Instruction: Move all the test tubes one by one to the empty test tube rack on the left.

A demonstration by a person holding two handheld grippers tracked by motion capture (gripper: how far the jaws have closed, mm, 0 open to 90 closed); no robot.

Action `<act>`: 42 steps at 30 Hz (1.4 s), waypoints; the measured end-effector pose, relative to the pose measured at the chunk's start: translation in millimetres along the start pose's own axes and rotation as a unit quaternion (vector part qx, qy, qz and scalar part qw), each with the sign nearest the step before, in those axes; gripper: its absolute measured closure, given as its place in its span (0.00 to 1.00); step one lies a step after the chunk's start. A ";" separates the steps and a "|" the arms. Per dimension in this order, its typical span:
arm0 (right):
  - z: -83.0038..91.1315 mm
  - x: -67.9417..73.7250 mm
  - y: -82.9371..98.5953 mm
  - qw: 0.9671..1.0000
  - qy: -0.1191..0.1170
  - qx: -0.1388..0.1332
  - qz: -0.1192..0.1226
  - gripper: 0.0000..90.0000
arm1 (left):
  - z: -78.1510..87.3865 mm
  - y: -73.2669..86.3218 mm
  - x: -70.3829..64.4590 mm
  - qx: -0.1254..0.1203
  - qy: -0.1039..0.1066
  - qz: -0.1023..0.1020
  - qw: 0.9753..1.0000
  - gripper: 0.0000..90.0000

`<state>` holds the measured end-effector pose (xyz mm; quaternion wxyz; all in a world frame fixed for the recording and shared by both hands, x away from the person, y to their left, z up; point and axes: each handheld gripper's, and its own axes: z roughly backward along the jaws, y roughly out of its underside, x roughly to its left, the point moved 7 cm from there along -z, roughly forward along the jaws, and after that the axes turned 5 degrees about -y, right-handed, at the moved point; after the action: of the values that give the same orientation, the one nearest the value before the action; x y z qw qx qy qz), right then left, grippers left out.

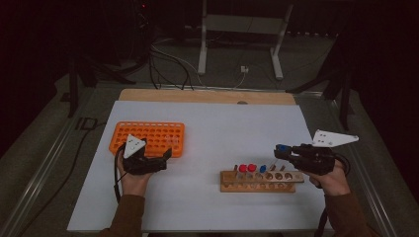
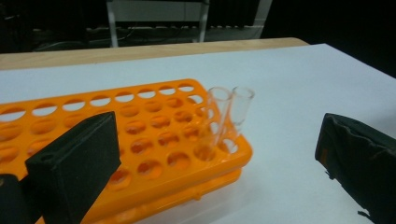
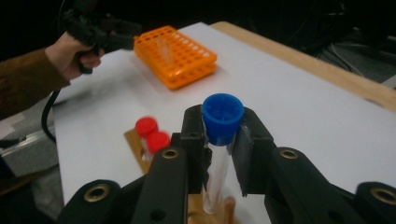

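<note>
Above the wooden rack [image 1: 258, 181], the right claw [image 3: 223, 140] gripped one blue-capped tube [image 3: 220, 140]; two red-capped tubes [image 1: 247, 168] stood there; left claw [image 2: 210, 154] wide; white bench [image 1: 222, 128], dark room.

The high view looks forward and down over the whole white table [image 1: 207, 128], while both gripper views sit low and close, each facing the orange rack [image 2: 154, 140], which lies far-left in the right gripper view.

right gripper [image 3: 223, 154] clamps a blue-capped tube [image 3: 219, 140] above the wooden rack [image 3: 135, 140] with two red caps [image 3: 152, 133]; orange rack [image 3: 175, 56] sits near the table's far corner.
</note>
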<state>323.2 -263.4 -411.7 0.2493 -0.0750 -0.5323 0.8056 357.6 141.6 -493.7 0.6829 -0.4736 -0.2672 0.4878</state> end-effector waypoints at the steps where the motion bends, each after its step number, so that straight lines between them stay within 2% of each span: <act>1: -0.9 -1.4 -2.2 1.000 0.003 -0.002 0.001 0.85 | 0.2 -1.1 -1.8 -0.001 0.002 0.000 1.000 0.01; 5: -9.4 -7.7 -7.3 1.000 0.013 -0.004 -0.006 0.85 | 0.7 -5.0 -8.2 -0.003 0.011 -0.006 1.000 0.01; 9: -20.2 -11.4 -11.4 1.000 0.013 -0.011 -0.014 0.84 | 0.3 -6.9 -12.6 -0.003 0.017 -0.008 1.000 0.01; 14: -36.0 -11.3 -16.7 1.000 0.008 -0.006 -0.019 0.84 | 1.0 -12.5 -19.6 -0.006 0.025 -0.013 1.000 0.01; 28: -69.0 -10.7 -30.4 1.000 0.006 -0.003 -0.021 0.84 | -8.2 -29.1 -54.4 -0.011 0.052 -0.036 0.998 0.01; 35: -81.9 -7.4 -37.7 1.000 0.003 0.001 -0.017 0.84 | -16.5 -36.4 -81.2 -0.016 0.077 -0.050 0.996 0.04; 42: -93.4 -3.1 -42.8 1.000 0.000 0.003 -0.015 0.84 | -27.6 -41.0 -113.6 -0.014 0.116 -0.066 0.991 0.09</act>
<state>375.7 -175.1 -413.3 0.2615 -0.0659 -0.5313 0.8031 354.1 23.5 -456.7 0.7332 -0.5178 -0.2233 0.3801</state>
